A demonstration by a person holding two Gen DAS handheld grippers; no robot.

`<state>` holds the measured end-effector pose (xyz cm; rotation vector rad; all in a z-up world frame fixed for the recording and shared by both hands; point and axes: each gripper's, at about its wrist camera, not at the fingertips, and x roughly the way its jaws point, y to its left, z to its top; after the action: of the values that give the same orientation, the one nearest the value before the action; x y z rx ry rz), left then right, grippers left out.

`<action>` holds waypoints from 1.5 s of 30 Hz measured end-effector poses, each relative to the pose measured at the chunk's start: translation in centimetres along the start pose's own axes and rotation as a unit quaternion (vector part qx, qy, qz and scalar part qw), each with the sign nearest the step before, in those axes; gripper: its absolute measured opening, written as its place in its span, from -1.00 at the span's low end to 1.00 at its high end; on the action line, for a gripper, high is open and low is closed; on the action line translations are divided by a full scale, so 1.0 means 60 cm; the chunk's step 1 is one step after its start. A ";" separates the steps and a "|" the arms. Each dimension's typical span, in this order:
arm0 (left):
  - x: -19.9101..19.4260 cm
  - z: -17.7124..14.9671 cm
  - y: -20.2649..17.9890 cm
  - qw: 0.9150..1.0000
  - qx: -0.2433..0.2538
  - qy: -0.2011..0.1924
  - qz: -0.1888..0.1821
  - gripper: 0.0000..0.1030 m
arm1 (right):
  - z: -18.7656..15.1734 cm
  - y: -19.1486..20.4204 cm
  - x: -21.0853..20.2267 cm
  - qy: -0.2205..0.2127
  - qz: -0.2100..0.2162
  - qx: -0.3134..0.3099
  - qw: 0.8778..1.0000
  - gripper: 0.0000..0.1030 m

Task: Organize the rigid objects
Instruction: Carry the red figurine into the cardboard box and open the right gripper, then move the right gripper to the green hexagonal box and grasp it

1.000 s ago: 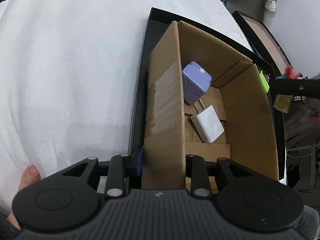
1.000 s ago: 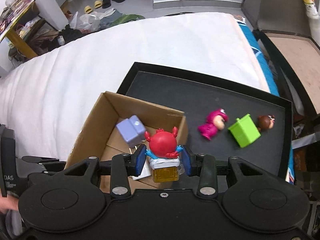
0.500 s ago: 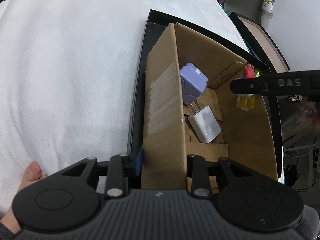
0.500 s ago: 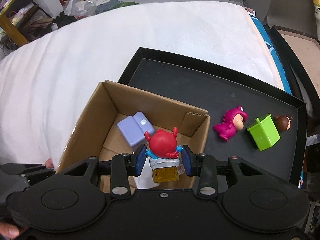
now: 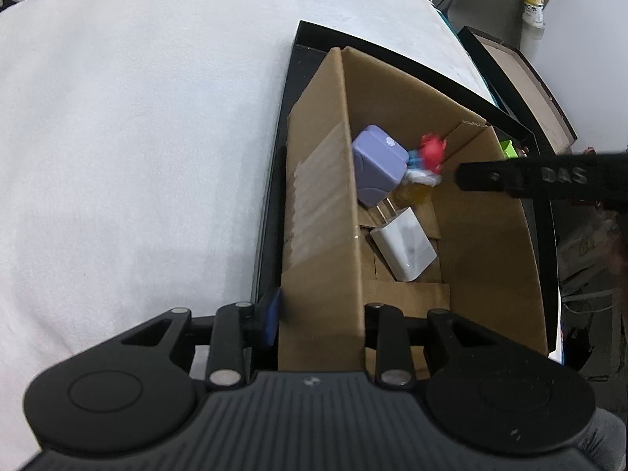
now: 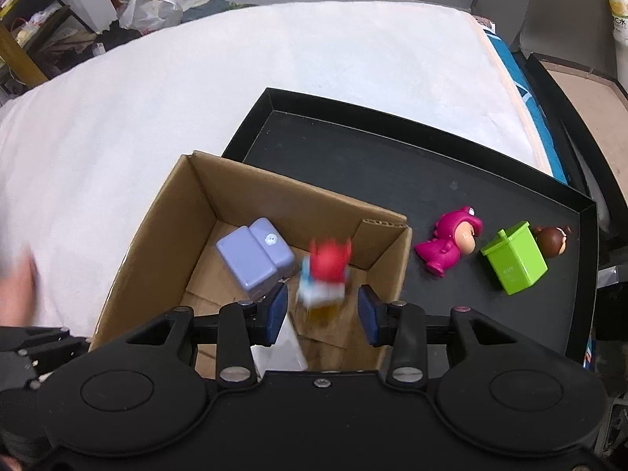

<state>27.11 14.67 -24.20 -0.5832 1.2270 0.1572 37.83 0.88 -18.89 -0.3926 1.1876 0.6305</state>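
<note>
Your right hand-held gripper [image 6: 322,308] now stands spread; the red-headed toy [image 6: 325,274], pinched a moment ago, blurs between the pads, inside the cardboard box [image 6: 196,192] beside the lilac charger [image 6: 255,257]. Your left hand-held gripper [image 5: 320,314] pinches the box's corrugated wall. A glossy pink figure [image 6: 449,245] and green cube [image 6: 514,257] lie on the black tray [image 6: 353,145].

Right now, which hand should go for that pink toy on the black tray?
The right. Its claw is open and free, with the pink toy just ahead to its right. The left claw is clamped on the cardboard box wall.
</note>
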 end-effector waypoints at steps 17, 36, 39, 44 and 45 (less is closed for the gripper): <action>-0.016 -0.012 -0.025 0.999 0.013 -0.025 0.030 -0.52 | -0.041 -0.066 -0.084 -0.038 0.022 -0.001 0.999 -0.14; -0.011 -0.010 -0.020 0.999 0.002 -0.025 0.034 -0.59 | -0.055 -0.221 -0.051 -0.036 0.006 0.073 0.997 0.17; -0.009 -0.011 -0.018 0.999 0.000 -0.024 0.031 -0.59 | -0.052 -0.234 -0.037 -0.030 0.000 0.070 0.997 0.18; -0.004 -0.011 -0.013 0.999 -0.004 -0.019 0.032 -0.59 | -0.040 -0.249 -0.011 -0.024 -0.007 0.057 0.998 0.18; -0.003 -0.011 -0.013 0.999 -0.005 -0.018 0.033 -0.59 | -0.036 -0.251 -0.004 -0.021 -0.009 0.052 0.998 0.18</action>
<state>26.82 13.74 -23.91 -0.5471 1.2108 0.2285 45.84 -12.04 -20.00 -0.3009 1.1703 0.5559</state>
